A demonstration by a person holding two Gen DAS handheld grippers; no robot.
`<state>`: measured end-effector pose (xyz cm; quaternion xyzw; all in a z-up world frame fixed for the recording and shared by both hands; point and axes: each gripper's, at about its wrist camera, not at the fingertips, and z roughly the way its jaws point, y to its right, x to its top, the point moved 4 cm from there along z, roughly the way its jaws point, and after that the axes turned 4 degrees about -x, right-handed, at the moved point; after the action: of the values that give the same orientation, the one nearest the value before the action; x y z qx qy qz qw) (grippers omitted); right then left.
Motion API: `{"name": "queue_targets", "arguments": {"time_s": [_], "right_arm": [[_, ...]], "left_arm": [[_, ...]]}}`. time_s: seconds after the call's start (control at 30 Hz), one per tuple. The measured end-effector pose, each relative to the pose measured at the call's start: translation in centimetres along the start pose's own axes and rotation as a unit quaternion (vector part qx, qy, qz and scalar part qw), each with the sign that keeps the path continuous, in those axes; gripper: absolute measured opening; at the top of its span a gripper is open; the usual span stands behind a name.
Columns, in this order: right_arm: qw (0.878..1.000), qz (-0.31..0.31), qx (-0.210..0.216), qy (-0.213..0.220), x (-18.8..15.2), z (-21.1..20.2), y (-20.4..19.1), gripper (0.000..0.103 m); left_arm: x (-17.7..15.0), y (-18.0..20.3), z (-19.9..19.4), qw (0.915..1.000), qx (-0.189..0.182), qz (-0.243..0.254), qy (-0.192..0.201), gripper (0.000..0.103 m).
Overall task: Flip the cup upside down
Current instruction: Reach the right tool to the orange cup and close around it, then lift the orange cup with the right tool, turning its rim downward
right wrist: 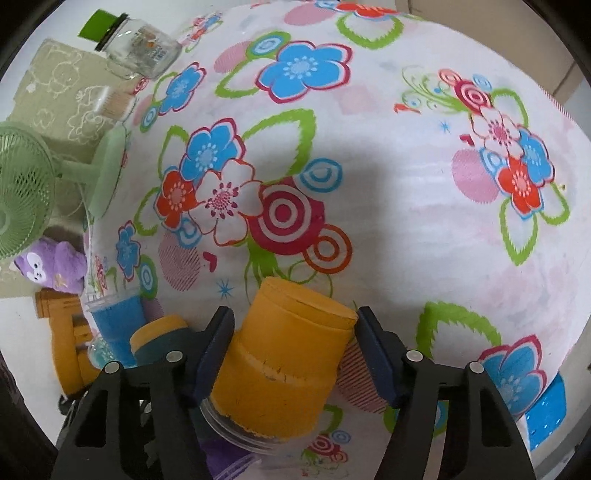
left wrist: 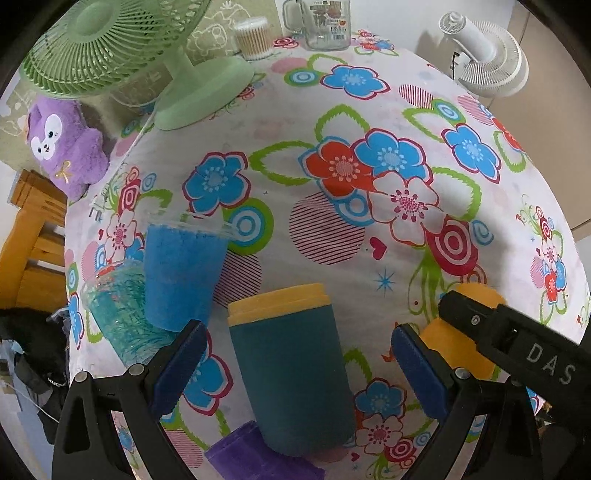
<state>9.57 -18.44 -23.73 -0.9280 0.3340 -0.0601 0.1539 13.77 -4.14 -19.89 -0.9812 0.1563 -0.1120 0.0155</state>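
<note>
Tablecloth (left wrist: 369,92): white, printed with blue, red and pink flowers.
Green fan (left wrist: 110,40): 11 o'clock in the left view, on its round base.
White fan (left wrist: 487,55): 1 o'clock, at the table's far edge.
Plush (left wrist: 62,144): purple, 9 o'clock, off the table.
Jar (left wrist: 325,22): glass, 12 o'clock.
Swab tub (left wrist: 255,37): just beside the jar.
Chair (left wrist: 33,240): wooden, 9 o'clock.

Open cloth fills my frames' middle and right, while the teal cup (left wrist: 291,373), blue cup (left wrist: 183,273) and orange cup (right wrist: 284,365) crowd the bottom, the green fan (left wrist: 110,48) upper left.
</note>
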Motion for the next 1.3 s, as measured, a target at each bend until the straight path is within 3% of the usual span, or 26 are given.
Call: {"name": "queue_targets", "arguments": {"time_s": [0.3, 0.63, 1.03, 1.3], "right_arm": [[0.998, -0.057, -0.005, 0.02, 0.3, -0.9, -1.1, 0.057], [0.989, -0.134, 0.006, 0.066, 1.2, -5.7, -3.1, 0.057], [0.956, -0.268, 0.007, 0.118, 1.3, -11.1, -5.2, 0.057], [0.925, -0.342, 0.003, 0.164, 1.7, -13.9, -5.6, 0.057]], "left_arm": [[-0.2, -0.2, -0.9, 0.9997, -0.007, -0.022, 0.006, 0.101], [-0.5, -0.1, -4.2, 0.9967, -0.027, -0.072, 0.028, 0.101], [-1.0, -0.1, -8.1, 0.9862, -0.04, -0.148, 0.063, 0.101], [-1.1, 0.9, -9.6, 0.9795, -0.043, -0.179, 0.08, 0.101]]}}
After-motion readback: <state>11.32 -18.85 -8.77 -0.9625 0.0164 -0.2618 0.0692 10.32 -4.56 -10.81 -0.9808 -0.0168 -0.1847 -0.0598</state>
